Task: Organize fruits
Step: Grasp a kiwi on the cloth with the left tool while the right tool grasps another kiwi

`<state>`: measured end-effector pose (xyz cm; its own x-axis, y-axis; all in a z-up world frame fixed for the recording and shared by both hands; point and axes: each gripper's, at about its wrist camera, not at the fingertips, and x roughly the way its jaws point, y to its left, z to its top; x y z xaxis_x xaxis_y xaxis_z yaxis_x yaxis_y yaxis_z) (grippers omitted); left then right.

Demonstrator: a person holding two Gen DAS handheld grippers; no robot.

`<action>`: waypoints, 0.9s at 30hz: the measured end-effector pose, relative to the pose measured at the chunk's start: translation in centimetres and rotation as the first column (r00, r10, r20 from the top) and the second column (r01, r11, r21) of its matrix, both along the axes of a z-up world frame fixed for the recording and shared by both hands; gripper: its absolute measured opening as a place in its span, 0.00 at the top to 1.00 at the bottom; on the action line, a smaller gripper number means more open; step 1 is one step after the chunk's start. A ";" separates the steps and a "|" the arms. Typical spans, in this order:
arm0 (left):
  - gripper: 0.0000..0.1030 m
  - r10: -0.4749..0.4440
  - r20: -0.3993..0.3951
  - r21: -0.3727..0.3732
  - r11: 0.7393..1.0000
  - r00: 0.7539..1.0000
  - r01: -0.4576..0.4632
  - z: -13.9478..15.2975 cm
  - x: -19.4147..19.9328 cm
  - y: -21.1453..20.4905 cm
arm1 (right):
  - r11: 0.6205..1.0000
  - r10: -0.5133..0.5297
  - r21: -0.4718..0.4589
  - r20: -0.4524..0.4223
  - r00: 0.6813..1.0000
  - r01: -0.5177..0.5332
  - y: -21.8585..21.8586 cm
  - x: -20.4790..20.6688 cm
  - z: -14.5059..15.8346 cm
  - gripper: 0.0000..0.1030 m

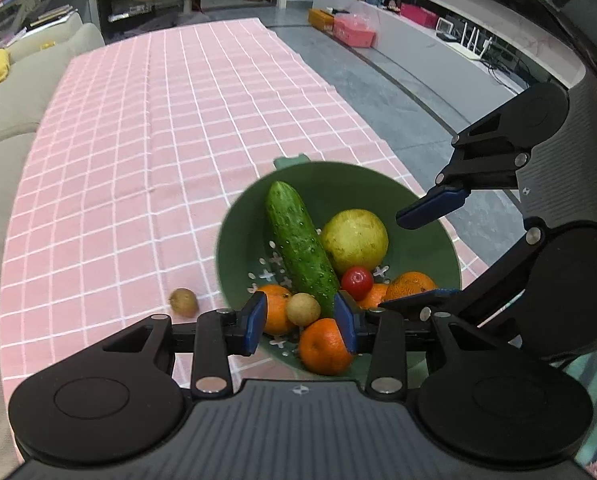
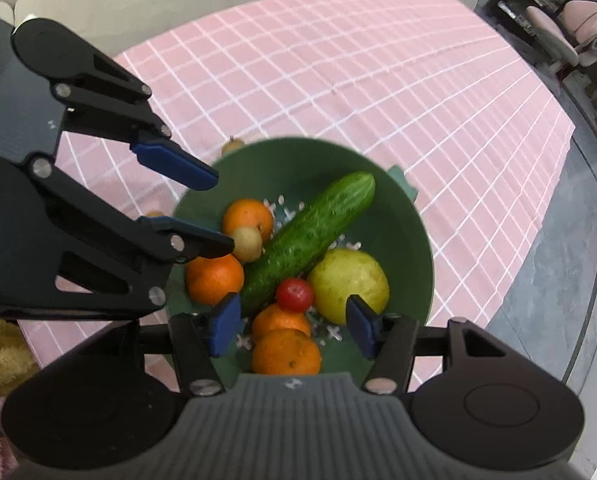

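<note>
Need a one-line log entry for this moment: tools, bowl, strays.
left tool: open, empty | right tool: open, empty | green bowl: cucumber, oranges, tomato | stray small brown fruit: on tablecloth beside bowl

Everything's piled in the bowl (image 2: 414,264) on the tablecloth (image 2: 378,80): cucumber (image 2: 310,236) runs from 7 to 1 o'clock, oranges (image 2: 214,278) at 9 and 6, tomato (image 2: 294,295) dead centre, pear (image 2: 348,284) at 4. One longan (image 1: 184,302) sits outside, just beside the rim.
</note>
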<state>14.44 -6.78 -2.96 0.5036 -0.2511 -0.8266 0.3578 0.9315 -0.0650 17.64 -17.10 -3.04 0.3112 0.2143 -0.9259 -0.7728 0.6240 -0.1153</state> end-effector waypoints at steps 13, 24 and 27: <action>0.54 0.092 0.012 0.006 0.996 0.996 -0.092 1.6 -2.9 5.9 | 0.987 -0.002 0.158 0.046 0.999 -0.005 2.0 -0.3 3.0 0.46; 0.51 0.065 -0.031 -0.021 0.998 0.997 -0.065 -1.6 -3.9 7.9 | 0.977 0.032 0.206 0.070 0.997 -0.046 4.8 0.4 2.3 0.45; 0.51 0.047 -0.083 -0.047 0.998 0.995 -0.051 -3.5 -3.7 7.7 | 0.977 0.030 0.209 0.073 0.997 -0.045 5.2 0.7 2.0 0.45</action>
